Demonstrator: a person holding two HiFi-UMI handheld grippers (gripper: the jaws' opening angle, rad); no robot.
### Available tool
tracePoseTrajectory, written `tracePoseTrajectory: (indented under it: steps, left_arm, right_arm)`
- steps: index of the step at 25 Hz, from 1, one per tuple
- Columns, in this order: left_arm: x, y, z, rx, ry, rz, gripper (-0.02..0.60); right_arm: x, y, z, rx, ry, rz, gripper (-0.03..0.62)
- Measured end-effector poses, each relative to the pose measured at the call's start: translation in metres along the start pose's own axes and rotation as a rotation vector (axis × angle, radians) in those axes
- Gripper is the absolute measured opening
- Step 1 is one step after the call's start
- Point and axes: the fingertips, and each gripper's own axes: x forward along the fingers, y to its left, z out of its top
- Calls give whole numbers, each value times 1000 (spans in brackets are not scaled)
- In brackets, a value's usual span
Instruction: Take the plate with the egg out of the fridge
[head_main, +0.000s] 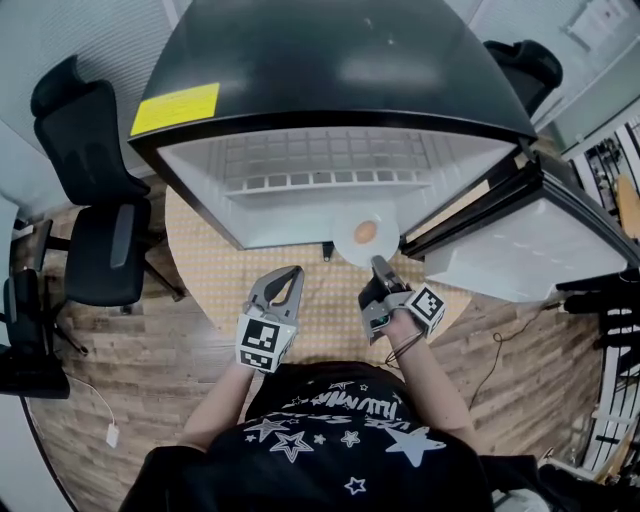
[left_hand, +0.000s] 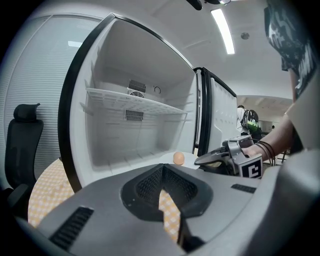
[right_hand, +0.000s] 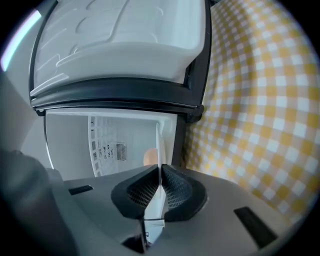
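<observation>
With the smooth white fridge (head_main: 300, 60) open, the right gripper (head_main: 378, 263) is clamped on the rim of the thin, glossy white plate (head_main: 348, 242), which is half out over the floor's front edge and carries the round tan egg (head_main: 366, 231), so only drawing it clear is left, while the left gripper (head_main: 295, 272) is closed and empty.

Wood-plank floor (head_main: 150, 370); black office chair (head_main: 92, 140) at left; ceiling strip light (left_hand: 223, 30) lit.

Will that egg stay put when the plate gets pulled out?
The egg lies loose on a smooth plate with nothing to hold it, so it would probably roll if the plate tilts. The right gripper pinches only one edge, so a tilt seems quite possible. The shell would likely crack if it fell.
</observation>
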Motion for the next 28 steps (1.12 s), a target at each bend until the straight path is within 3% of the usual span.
tracePoseTrajectory:
  steps: [7, 16, 24, 28]
  left_arm:
    - [-7, -1, 0, 12, -5, 21, 8]
    - [-21, -29, 6, 16, -9, 109, 8]
    - [-34, -71, 1, -38, 3, 244, 8]
    - [-41, -111, -1, -25, 12, 302, 8]
  right_arm:
    - [-12, 20, -6, -17, 30, 72, 37]
    - [-31, 26, -1, 0, 105, 110, 38]
    - [-58, 19, -1, -75, 301, 80, 38]
    - [-85, 18, 10, -85, 369, 106, 38]
